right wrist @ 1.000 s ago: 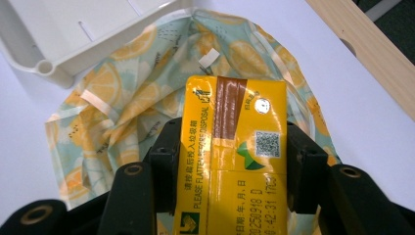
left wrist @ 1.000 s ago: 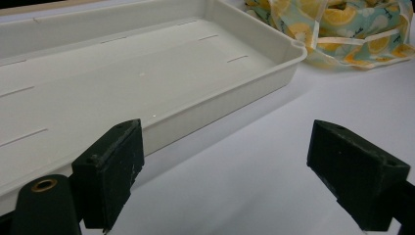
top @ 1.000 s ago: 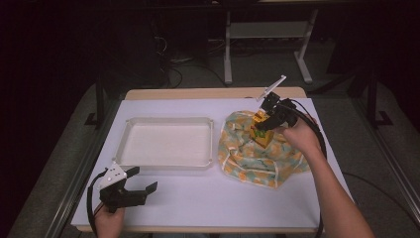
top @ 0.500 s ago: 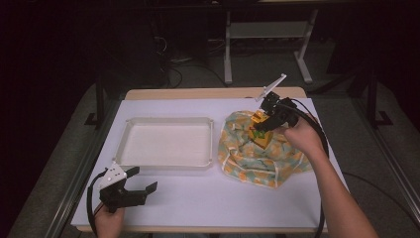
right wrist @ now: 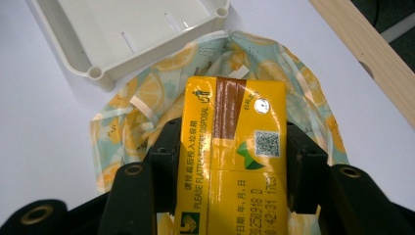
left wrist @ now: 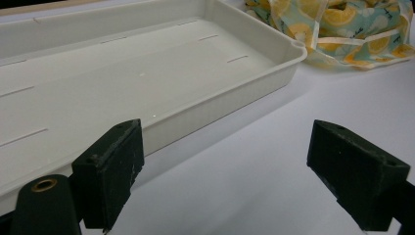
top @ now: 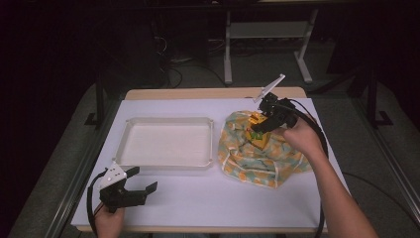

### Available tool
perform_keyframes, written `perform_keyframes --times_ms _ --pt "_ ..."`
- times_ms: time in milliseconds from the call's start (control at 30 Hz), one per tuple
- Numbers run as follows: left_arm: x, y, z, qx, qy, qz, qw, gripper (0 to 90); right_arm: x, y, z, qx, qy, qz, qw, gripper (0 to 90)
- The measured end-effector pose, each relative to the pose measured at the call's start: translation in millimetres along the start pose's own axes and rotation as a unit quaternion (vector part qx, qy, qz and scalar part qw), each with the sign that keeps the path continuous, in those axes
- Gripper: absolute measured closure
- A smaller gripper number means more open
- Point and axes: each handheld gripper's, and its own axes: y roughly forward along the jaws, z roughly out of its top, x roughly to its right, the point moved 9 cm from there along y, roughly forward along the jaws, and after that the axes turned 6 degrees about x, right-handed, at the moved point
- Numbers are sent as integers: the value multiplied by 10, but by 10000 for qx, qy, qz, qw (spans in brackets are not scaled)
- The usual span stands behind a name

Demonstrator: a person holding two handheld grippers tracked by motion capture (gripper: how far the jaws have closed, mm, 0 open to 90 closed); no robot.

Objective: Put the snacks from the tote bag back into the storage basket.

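The right gripper (right wrist: 230, 161) is gripping a yellow carton (right wrist: 232, 147) with a brown stripe, above the bag (top: 257, 153); the left gripper (left wrist: 235, 181) is resting open at 7 o'clock.

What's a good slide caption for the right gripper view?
Right gripper clamps a yellow drink carton above the lemon-print bag, white tray beyond.

Quick count: one white tray (top: 166, 161), one lemon-print cloth bag (top: 257, 161), one yellow drink carton (right wrist: 234, 147). Two tongs, left tongs (top: 141, 181) and right tongs (top: 256, 130). One tabletop (top: 208, 198) under it all. Two hands on the tongs too.
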Motion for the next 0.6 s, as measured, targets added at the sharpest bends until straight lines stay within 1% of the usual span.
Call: perform_keyframes --times_ms 100,233,267,367,433,467,500,600 --pt "0 -1 -1 -3 1 -3 10000 134 -6 -11 15 39 15 7 10000 500" --pt "-3 0 -1 4 -11 -2 10000 134 -8 -22 27 44 -51 8 10000 500" --pt "0 2 -1 11 -11 -5 10000 134 -20 -27 32 46 -20 27 10000 500" --pt "4 -1 -3 -9 7 -12 10000 134 -42 -40 54 72 -34 61 9999 500" --pt "4 1 -4 -11 10 -13 10000 134 -62 -51 76 105 -58 90 9999 500" --pt "2 1 -4 -10 12 -14 10000 134 -66 -52 88 124 -108 101 9998 500" --pt "2 0 -4 -10 11 -17 10000 134 -83 -60 101 126 -66 119 9998 500" --pt "3 -4 -1 6 9 -14 10000 134 -114 -75 143 152 -137 151 9997 501"
